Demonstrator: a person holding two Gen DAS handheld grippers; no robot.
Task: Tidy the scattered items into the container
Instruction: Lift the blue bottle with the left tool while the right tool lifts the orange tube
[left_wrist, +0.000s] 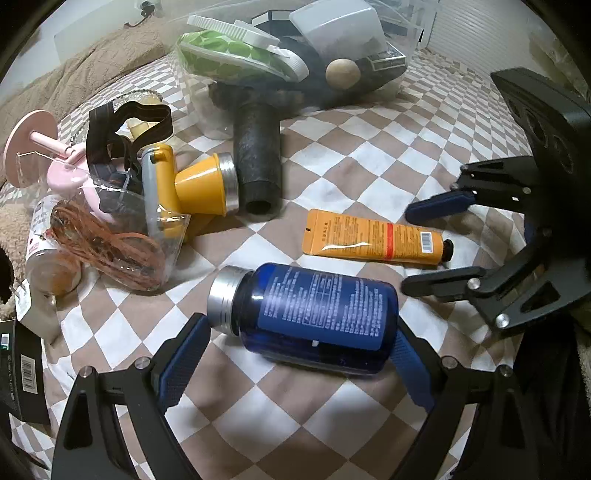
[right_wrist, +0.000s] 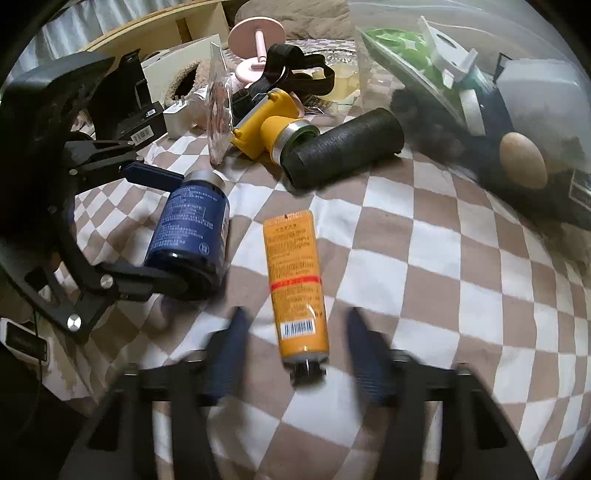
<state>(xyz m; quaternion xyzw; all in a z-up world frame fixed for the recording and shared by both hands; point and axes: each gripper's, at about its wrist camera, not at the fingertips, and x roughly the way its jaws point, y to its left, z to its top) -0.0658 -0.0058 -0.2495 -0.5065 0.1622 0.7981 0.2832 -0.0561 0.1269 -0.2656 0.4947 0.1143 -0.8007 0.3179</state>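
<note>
Your left gripper (left_wrist: 299, 354) brackets the blue bottle (left_wrist: 317, 314) end to end, one pad by the silver cap and one by the base; whether the pads press cannot be told, and a loose end-to-end hold on a round bottle lying on the soft checked bedcover (left_wrist: 369, 155) could, in my judgement, let it roll or pivot free. Your right gripper (right_wrist: 295, 350) is released, jaws straddling the cap end of the orange tube (right_wrist: 295, 280) without contact; closing near the cap may tilt it. The clear container (left_wrist: 391, 66), well apart from both, already holds a green-dotted pack (left_wrist: 229, 51), a white box (left_wrist: 332, 26) and a wooden ball (left_wrist: 342, 74).
</note>
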